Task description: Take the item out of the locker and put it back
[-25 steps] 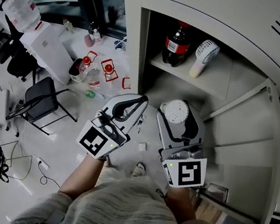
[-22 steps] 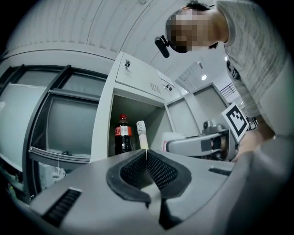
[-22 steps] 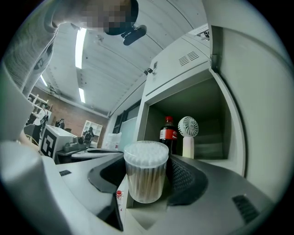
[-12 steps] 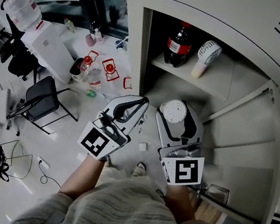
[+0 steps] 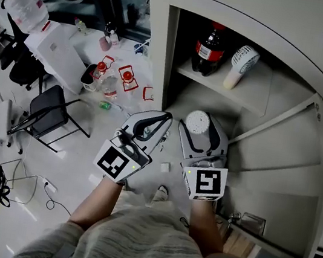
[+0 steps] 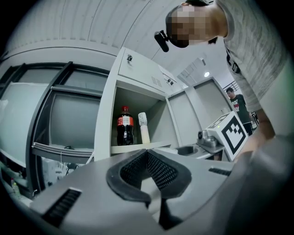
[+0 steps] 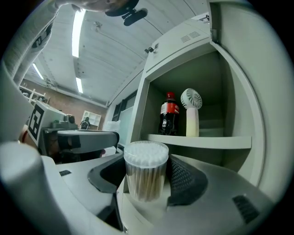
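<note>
The grey locker (image 5: pixel 163 46) stands with its door swung out. On its shelf (image 5: pixel 250 91) a cola bottle (image 5: pixel 211 46) stands next to a small white hand fan (image 5: pixel 241 65). Both show again in the right gripper view, the cola bottle (image 7: pixel 169 114) left of the fan (image 7: pixel 191 112). My right gripper (image 5: pixel 200 126) is shut on a clear round jar of cotton swabs (image 7: pixel 146 170), held upright below and in front of the shelf. My left gripper (image 5: pixel 162 119) hangs beside it on the left, jaws together and empty, as the left gripper view (image 6: pixel 147 153) confirms.
The open locker door (image 5: pixel 289 171) stands to the right of my hands. On the floor at left are a black folding chair (image 5: pixel 50 116), several red-capped bottles (image 5: pixel 111 80) and a white table (image 5: pixel 57 56). A person (image 6: pixel 236 103) stands far back.
My right gripper has moved slightly up and left with the jar, closer to the locker opening. The left gripper has barely moved.
</note>
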Demonstrator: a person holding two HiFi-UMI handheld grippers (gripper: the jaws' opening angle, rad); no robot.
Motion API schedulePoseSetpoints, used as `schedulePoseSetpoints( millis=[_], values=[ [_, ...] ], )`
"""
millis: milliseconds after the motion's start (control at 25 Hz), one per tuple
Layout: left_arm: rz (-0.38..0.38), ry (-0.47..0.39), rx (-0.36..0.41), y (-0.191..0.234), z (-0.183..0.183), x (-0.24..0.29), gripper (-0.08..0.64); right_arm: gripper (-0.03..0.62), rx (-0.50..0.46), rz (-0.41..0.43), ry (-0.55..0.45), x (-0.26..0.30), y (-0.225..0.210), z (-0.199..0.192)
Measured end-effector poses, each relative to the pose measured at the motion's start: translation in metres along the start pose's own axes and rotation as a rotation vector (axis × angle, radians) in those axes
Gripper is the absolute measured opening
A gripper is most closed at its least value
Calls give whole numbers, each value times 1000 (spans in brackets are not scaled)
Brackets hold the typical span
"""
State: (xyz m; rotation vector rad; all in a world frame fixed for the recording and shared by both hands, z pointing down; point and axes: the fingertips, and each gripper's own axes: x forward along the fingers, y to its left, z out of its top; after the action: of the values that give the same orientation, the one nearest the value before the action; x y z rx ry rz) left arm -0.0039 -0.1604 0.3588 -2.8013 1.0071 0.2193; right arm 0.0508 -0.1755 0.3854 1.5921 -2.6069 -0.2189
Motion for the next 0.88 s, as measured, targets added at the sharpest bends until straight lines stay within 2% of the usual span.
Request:
schedulePoseSetpoints(
  millis=[360, 880],
  values=[
    [3, 28, -9, 0, -16, -3, 9, 284, 0, -26, 89, 27, -12, -47],
    [9, 60, -25, 8, -35, -1, 9, 284, 61, -63, 170, 57, -23, -93]
  ],
)
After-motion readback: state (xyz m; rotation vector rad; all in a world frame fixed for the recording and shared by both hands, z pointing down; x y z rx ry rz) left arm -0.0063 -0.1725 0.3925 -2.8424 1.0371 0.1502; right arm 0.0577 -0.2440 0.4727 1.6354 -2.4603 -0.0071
